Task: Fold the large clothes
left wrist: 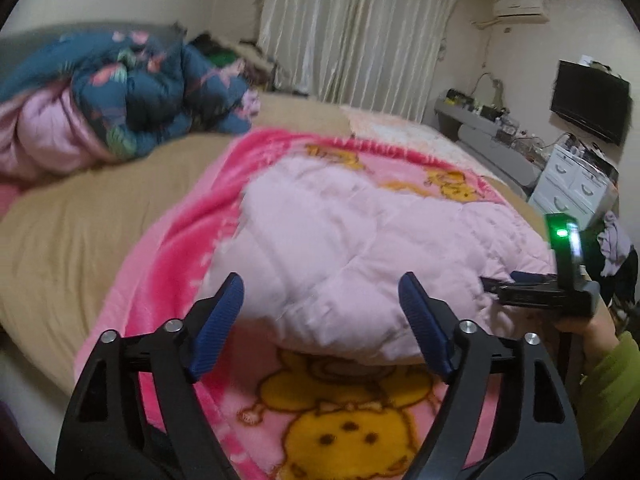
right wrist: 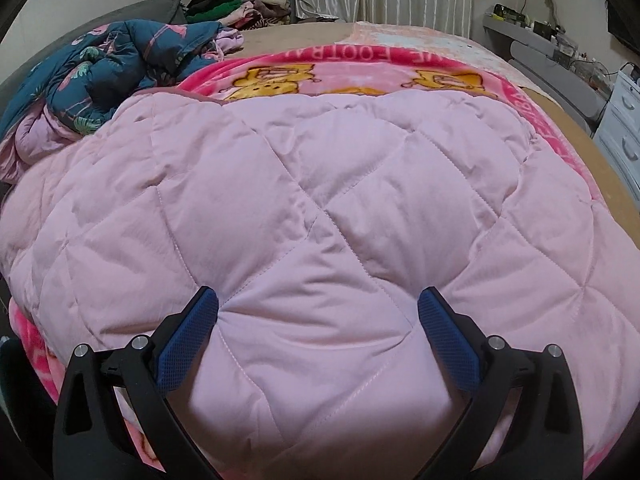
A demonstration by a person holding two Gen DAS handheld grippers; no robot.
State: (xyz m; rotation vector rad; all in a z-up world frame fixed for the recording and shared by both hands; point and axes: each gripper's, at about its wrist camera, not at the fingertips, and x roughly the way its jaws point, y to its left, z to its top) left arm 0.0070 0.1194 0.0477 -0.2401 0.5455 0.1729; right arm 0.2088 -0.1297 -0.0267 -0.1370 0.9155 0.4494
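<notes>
The pink quilt [right wrist: 320, 200] looks soft, puffy and light, so it should slump; best pinched at an edge or corner. Both the left gripper [left wrist: 320, 308] and the right gripper [right wrist: 318, 320] stand spread wide, holding nothing.

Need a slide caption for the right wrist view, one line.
Right gripper open above a pale pink quilted garment spread over a pink cartoon blanket on the bed.

Pale curtains [left wrist: 360, 28] hang behind the bed [left wrist: 100, 200]; a wall television [left wrist: 590, 100] sits above white drawers [left wrist: 572, 184].
</notes>
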